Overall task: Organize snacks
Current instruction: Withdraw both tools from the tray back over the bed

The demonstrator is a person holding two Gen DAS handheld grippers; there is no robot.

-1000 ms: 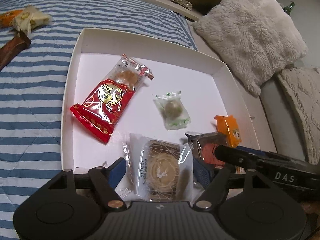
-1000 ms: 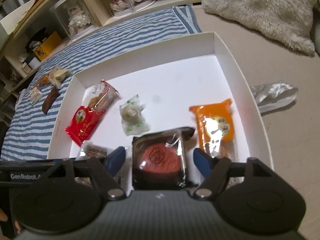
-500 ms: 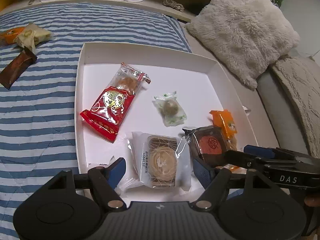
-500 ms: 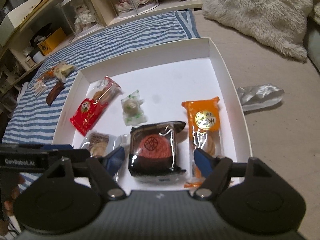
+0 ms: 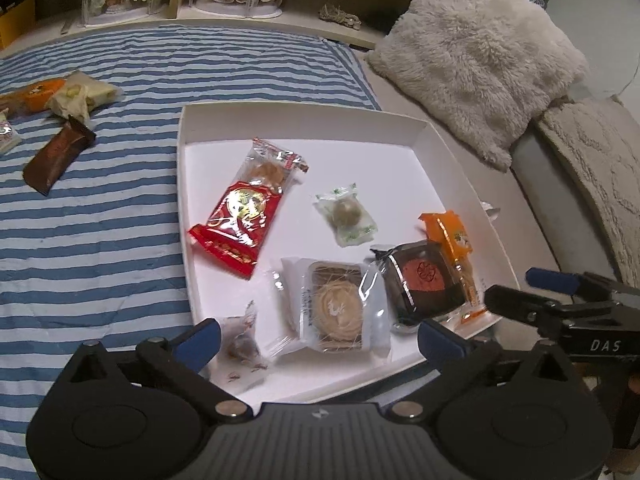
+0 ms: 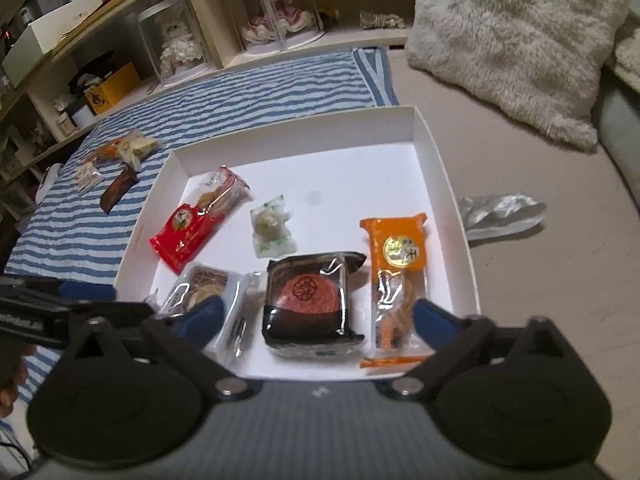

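Note:
A white box (image 5: 304, 120) (image 6: 444, 176) lies on the bed and holds several wrapped snacks: a red packet (image 5: 240, 220) (image 6: 188, 232), a small green-print sweet (image 5: 346, 214) (image 6: 270, 226), a clear-wrapped pastry (image 5: 338, 310) (image 6: 204, 284), a dark-wrapped red cake (image 5: 422, 282) (image 6: 310, 300), an orange packet (image 5: 454, 240) (image 6: 396, 252) and a small clear-wrapped candy (image 5: 240, 346). My left gripper (image 5: 318, 340) is open and empty above the box's near edge. My right gripper (image 6: 316, 316) is open and empty above the red cake, and shows at the right of the left wrist view (image 5: 560, 304).
More snacks lie on the striped blanket (image 5: 100, 220) to the left: a brown bar (image 5: 58, 154) (image 6: 118, 190), a pale wrapper (image 5: 82, 94) and an orange one (image 5: 32, 94). A fluffy cushion (image 5: 480, 48) (image 6: 520, 40) lies to the right. A crumpled silver wrapper (image 6: 500, 212) lies beside the box.
Both grippers have pulled back and up from the box. The pastry and the red cake lie released on the box floor. A small clear-wrapped candy now shows by the left finger.

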